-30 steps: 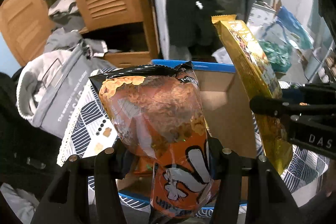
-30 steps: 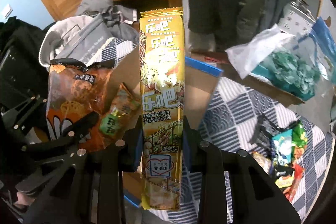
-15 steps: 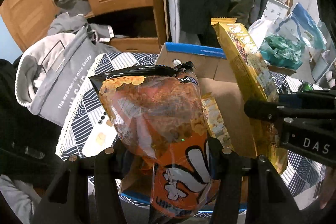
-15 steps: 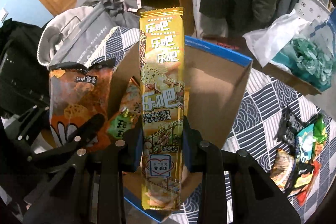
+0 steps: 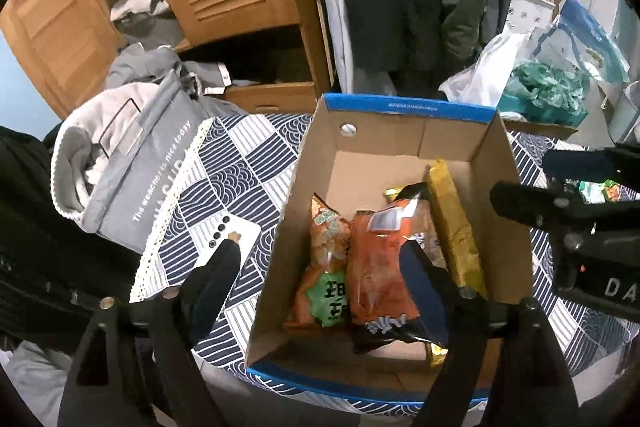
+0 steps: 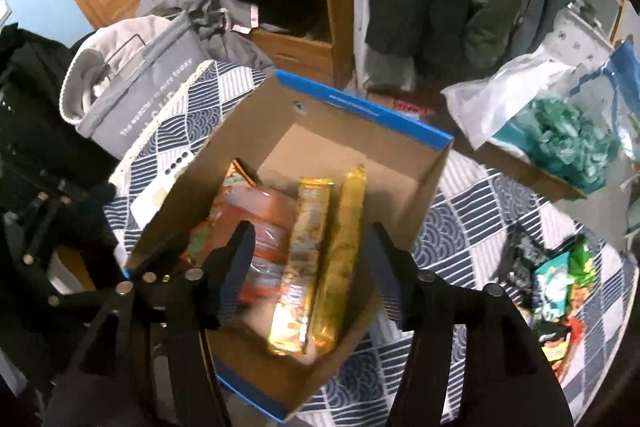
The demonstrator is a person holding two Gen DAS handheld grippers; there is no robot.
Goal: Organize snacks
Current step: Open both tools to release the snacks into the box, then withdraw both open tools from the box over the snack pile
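Jaws wide and empty on the left gripper, poised above the cardboard box at frame centre; its right finger hides part of the crinkly orange snack bag. In the right wrist view, the right gripper gapes too, over slim gold packets, seemingly motion-blurred.

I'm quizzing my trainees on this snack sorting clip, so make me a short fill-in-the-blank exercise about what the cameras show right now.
1. The snack packets lie inside a cardboard box whose rim is coloured ____.
2. Both the left gripper and the right gripper are ____ and hold nothing.
3. The orange chip bag lies between a green-labelled packet and a long ____ packet.
4. The box stands on a cloth patterned in navy and ____.

Missing words: blue; open; yellow; white
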